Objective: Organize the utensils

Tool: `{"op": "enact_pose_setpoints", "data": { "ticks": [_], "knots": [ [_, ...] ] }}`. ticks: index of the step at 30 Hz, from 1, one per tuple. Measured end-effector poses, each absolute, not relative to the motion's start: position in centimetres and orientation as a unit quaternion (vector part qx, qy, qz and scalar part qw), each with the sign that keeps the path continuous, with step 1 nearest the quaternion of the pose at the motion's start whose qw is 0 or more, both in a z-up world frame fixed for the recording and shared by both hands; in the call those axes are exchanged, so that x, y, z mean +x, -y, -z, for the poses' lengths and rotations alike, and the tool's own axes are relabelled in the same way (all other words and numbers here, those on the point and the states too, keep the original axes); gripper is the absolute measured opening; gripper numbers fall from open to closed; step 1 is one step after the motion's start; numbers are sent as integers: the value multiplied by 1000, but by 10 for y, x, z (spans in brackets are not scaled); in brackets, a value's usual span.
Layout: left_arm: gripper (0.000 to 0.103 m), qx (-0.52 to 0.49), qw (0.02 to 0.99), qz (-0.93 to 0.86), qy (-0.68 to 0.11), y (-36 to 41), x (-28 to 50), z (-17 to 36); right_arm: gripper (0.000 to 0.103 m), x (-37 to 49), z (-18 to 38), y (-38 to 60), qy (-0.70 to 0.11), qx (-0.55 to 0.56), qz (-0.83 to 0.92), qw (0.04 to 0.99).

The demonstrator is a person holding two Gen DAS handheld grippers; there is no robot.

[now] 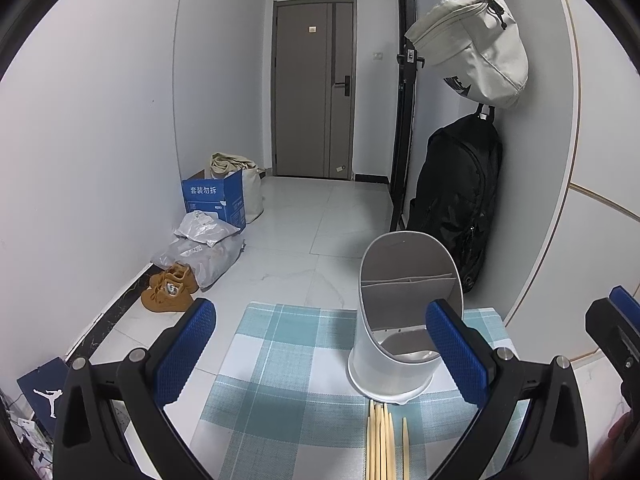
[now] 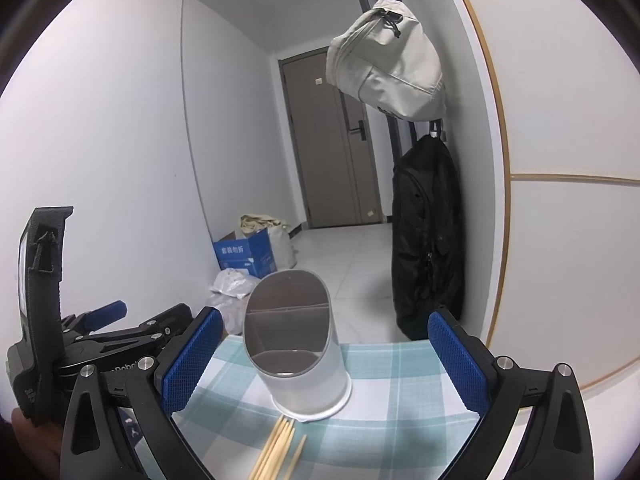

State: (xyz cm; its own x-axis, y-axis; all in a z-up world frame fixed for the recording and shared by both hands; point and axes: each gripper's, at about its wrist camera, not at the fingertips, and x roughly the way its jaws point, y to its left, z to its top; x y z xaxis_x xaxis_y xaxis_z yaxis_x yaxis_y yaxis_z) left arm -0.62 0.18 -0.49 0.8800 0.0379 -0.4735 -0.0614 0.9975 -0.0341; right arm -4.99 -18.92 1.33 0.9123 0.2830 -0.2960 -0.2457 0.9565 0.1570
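Note:
A white utensil holder [image 1: 394,344] with a slanted top and inner dividers stands upright on a blue-and-white checked cloth [image 1: 280,380]. Several wooden chopsticks [image 1: 386,444] lie on the cloth just in front of it. My left gripper [image 1: 320,356] is open and empty, above the cloth, with the holder near its right finger. In the right wrist view the holder [image 2: 298,348] stands between the fingers of my right gripper [image 2: 326,360], which is open and empty. The chopsticks [image 2: 278,452] lie below it. The left gripper's body [image 2: 100,336] shows at the left.
A black backpack [image 1: 460,204] and a beige bag [image 1: 476,44] hang on the right wall beside the cloth. On the floor at the left are brown shoes [image 1: 170,286], plastic bags [image 1: 204,244] and a blue box [image 1: 216,198]. A door [image 1: 314,88] closes the corridor.

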Motion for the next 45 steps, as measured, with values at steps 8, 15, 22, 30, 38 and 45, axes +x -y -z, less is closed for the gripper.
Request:
{"op": "enact_pose_setpoints", "data": {
  "ticks": [8, 15, 22, 30, 38, 45],
  "knots": [
    [102, -25, 968, -25, -247, -2, -4, 7, 103, -49, -14, 189, -161, 58, -135, 976],
    [102, -21, 968, -26, -249, -1, -4, 8, 103, -49, -14, 190, -162, 59, -135, 976],
    [102, -21, 967, -27, -251, -1, -3, 8, 103, -48, -14, 190, -164, 58, -137, 975],
    [102, -16, 967, -26, -254, 2, -1, 9, 103, -48, -12, 187, -166, 54, -139, 975],
    [102, -15, 965, -26, -260, 1, 0, 13, 103, -47, -11, 184, -174, 51, -147, 972],
    [102, 0, 953, -29, -303, -10, 12, 31, 103, -31, 7, 173, -233, 31, -163, 958]
  ]
}}
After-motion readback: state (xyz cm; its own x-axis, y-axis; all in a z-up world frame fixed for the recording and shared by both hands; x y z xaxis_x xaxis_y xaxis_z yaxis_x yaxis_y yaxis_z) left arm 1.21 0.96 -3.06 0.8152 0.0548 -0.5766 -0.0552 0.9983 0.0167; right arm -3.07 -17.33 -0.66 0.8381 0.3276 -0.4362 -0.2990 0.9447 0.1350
